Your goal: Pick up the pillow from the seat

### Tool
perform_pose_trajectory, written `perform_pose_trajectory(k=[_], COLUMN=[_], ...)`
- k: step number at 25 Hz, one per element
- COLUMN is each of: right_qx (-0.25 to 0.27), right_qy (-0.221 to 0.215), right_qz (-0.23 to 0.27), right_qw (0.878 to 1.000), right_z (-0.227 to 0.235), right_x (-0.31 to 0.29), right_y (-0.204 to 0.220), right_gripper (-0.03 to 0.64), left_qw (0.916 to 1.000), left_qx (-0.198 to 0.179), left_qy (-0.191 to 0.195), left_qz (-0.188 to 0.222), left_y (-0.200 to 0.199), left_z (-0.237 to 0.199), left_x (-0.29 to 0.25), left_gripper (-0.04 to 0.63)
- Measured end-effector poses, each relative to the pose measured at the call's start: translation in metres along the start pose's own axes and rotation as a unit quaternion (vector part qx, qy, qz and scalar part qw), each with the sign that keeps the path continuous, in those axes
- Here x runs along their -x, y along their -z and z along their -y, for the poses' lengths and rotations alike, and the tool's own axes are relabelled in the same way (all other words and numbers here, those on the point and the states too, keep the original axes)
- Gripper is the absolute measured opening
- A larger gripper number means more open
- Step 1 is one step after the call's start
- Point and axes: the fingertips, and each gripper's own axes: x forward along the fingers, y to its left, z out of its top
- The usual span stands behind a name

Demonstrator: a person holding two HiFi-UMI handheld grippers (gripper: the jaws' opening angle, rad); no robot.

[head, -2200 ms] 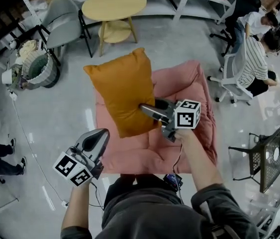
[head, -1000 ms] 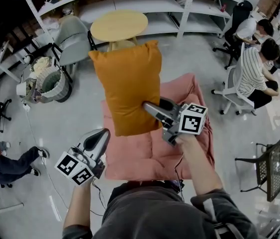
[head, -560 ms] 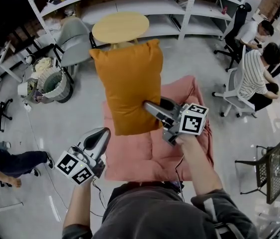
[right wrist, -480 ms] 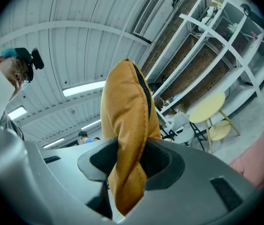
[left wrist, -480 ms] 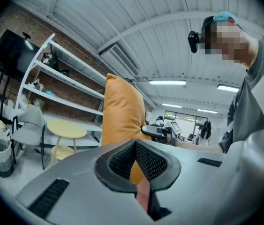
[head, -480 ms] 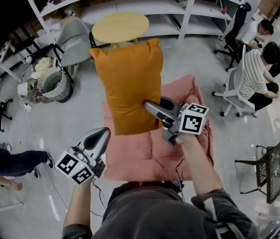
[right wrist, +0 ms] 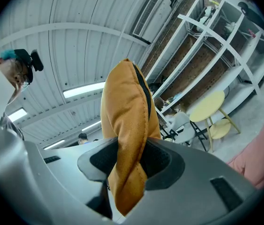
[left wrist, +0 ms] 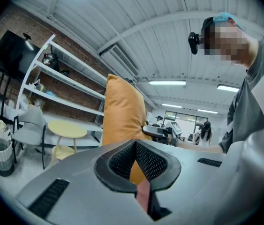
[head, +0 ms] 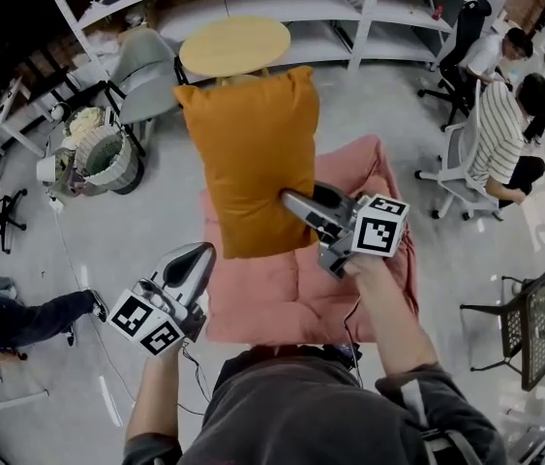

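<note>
Pillow, the orange one, hangs upright in the air above the pink seat and clear of it, with its top corners up near the round yellow table in the head view. My right gripper has it by the lower right edge. In the right gripper view the fabric is bunched and pinched between the two dark pads, so the jaws are clamped on the pillow. That forearm reaches forward over the seat, with the gripper roughly level and its marker cube facing up at me.

My left gripper sits lower and to the left, over the seat's near left corner, also pointing about level. Its jaws meet at the tips with nothing between them. Through the narrow slit behind the tips I see only the pillow and a strip of pink.

A woven basket stands on the floor at the left, and I cannot make out what lies in it. White shelving runs along the far wall with small things on it, too small to tell.

The floor is pale, glossy grey. A grey chair stands beside the table. Two people sit on office chairs at the right, and a wire-mesh chair stands nearer me on that side.
</note>
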Motion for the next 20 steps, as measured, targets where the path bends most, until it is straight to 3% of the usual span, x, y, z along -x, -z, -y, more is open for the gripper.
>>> perform_pose_trajectory(k=[20], right_qx=[-0.007], right_qy=[0.001], right_qz=[-0.007], right_qw=[1.000], right_z=[-0.010], right_x=[-0.004], right_y=[0.015], right_gripper=[0.161], left_qw=[0.9999], left_qx=[0.009], left_qy=[-0.006], left_qz=[0.008], left_y=[0.008], left_z=[0.004], left_x=[0.018], left_gripper=[0.009])
